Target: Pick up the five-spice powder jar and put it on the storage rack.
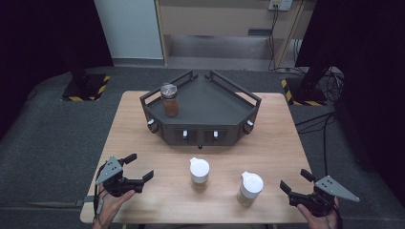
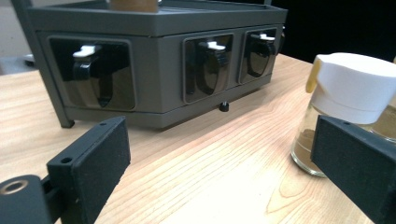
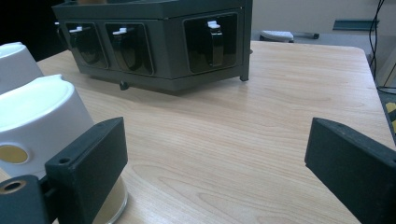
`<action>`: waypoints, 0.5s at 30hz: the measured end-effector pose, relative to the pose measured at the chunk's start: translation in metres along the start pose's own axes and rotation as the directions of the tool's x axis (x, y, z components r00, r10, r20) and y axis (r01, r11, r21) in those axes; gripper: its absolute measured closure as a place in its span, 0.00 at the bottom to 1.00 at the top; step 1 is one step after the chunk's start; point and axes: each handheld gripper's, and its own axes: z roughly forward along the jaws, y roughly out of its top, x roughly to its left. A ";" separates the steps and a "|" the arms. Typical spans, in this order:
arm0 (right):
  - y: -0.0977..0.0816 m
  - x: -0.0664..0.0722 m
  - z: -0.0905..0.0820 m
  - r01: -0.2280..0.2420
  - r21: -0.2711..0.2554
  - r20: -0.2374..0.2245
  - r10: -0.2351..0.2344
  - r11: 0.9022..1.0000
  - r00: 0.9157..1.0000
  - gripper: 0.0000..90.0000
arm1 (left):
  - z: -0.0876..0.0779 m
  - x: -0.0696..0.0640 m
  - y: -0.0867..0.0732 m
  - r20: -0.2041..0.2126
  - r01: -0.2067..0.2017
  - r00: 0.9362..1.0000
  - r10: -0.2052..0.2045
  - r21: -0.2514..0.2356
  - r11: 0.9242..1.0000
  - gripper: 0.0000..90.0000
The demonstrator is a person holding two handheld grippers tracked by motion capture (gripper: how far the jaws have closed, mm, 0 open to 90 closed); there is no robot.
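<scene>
Jars: two white-lidded jars are seen upright on the tabletop (image 1: 143, 143), the left jar (image 1: 199, 172) and right jar (image 1: 250, 188), both holding tan powder. Left gripper (image 1: 138, 168) and right gripper (image 1: 295, 182) flank them, jaws wide, empty. Behind, a brown-filled jar (image 1: 170, 100) stands on the rack (image 1: 210, 102).

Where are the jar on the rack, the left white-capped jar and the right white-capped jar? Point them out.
jar on the rack (image 1: 170, 101), high view, on its glass body.
left white-capped jar (image 1: 199, 168), high view, on its white cap.
right white-capped jar (image 1: 251, 182), high view, on its white cap.
</scene>
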 end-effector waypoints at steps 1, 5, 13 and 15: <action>0.000 0.000 0.000 -0.001 0.000 0.000 0.001 1.000 1.000 0.06 | 0.000 -0.001 -0.001 -0.013 -0.006 1.000 0.006 0.002 1.000 0.04; 0.000 0.000 0.000 0.000 0.000 -0.001 0.000 1.000 1.000 0.06 | -0.003 -0.002 -0.004 -0.044 -0.009 0.999 0.009 -0.006 1.000 0.04; 0.000 0.000 0.001 0.006 0.002 -0.006 -0.006 1.000 1.000 0.06 | -0.009 0.001 -0.009 -0.092 0.005 0.996 -0.005 0.001 1.000 0.04; 0.000 0.000 0.001 0.008 0.002 -0.006 -0.008 1.000 1.000 0.06 | -0.010 0.001 -0.009 -0.094 0.005 0.996 -0.005 0.001 1.000 0.04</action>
